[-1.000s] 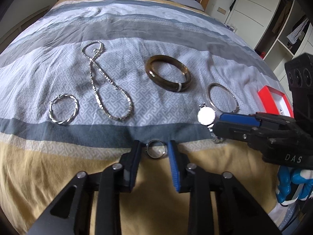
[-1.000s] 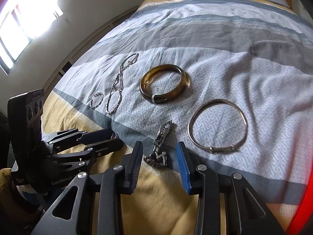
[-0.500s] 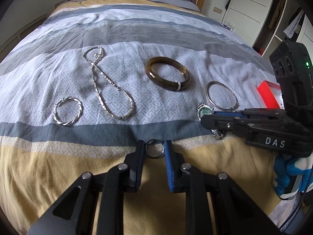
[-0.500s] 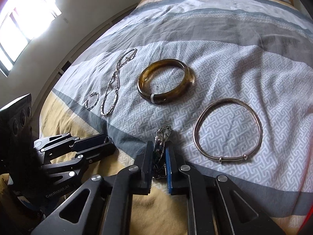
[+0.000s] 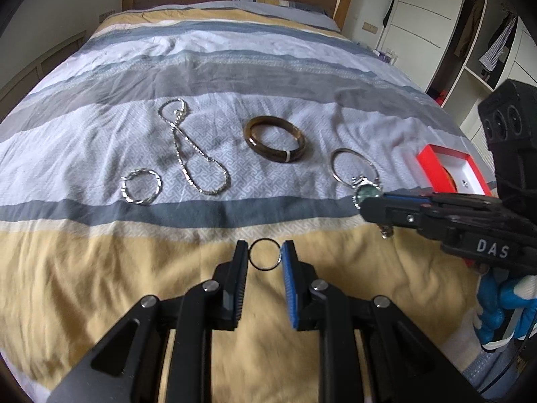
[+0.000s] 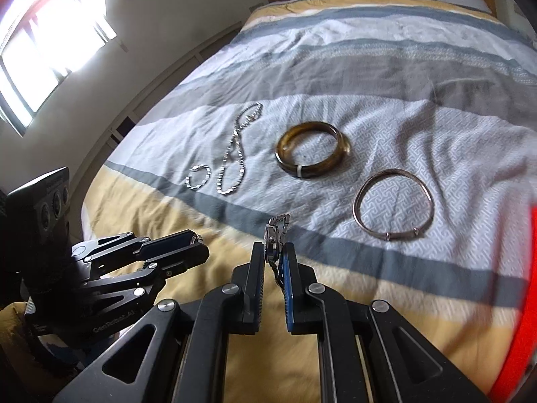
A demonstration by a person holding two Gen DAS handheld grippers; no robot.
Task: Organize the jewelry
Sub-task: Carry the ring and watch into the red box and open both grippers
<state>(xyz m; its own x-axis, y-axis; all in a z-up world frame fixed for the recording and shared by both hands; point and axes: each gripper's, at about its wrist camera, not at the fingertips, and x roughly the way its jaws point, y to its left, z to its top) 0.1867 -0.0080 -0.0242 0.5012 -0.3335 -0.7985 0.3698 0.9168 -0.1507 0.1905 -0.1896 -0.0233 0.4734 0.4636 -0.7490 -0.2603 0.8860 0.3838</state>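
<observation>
Left gripper: fingers clamped on small ring, held clear above bed. Right gripper: fingers closed narrow on wristwatch, lifted off bedspread. Necklace, twisted bangle, brown bangle, thin bangle lie on bed.

Your left gripper closed on small ring — ring now lifted clear of bed. Your right gripper closed on watch — watch raised off bedspread, strap dangling below fingers.
</observation>
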